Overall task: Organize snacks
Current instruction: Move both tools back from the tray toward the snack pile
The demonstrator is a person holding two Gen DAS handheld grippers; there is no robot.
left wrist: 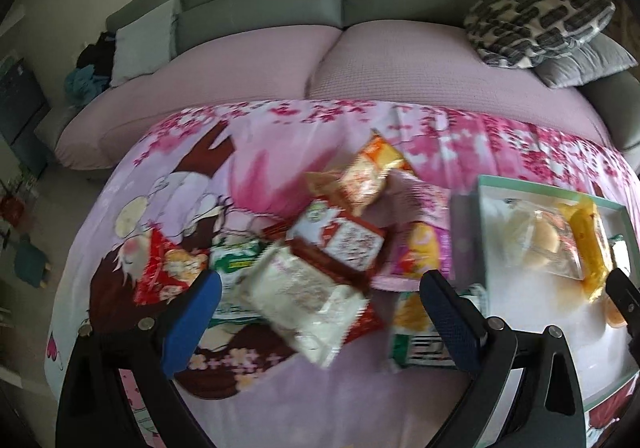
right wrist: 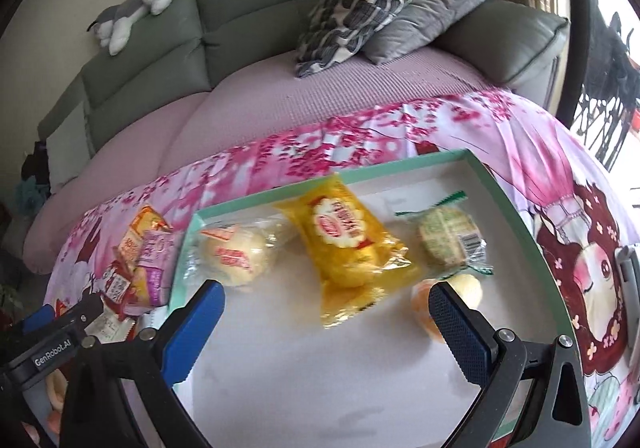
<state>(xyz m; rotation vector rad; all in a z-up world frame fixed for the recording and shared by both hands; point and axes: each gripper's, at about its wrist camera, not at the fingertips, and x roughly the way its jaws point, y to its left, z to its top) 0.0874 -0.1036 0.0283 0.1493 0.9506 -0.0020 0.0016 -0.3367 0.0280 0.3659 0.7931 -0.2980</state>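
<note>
A heap of snack packets lies on the pink cartoon cloth (left wrist: pixel 280 151): a white packet (left wrist: pixel 304 300), a red-and-white one (left wrist: pixel 344 240), an orange one (left wrist: pixel 368 171) and others. My left gripper (left wrist: pixel 320 312) hangs open over the white packet, with nothing held. To the right stands a shallow green-rimmed tray (right wrist: pixel 512 203) holding a yellow packet (right wrist: pixel 348 248), a clear-wrapped bun (right wrist: pixel 236 252), a green-wrapped cake (right wrist: pixel 448 236) and small orange sweets (right wrist: pixel 428 308). My right gripper (right wrist: pixel 324 316) is open just above the yellow packet's near end.
Behind the cloth runs a sofa with a mauve seat cover (left wrist: pixel 280 63) and grey-green back. Patterned and grey cushions (right wrist: pixel 360 3) rest at its right end; a plush toy (right wrist: pixel 136 7) lies on the backrest. The left gripper's body (right wrist: pixel 44 348) shows beside the tray.
</note>
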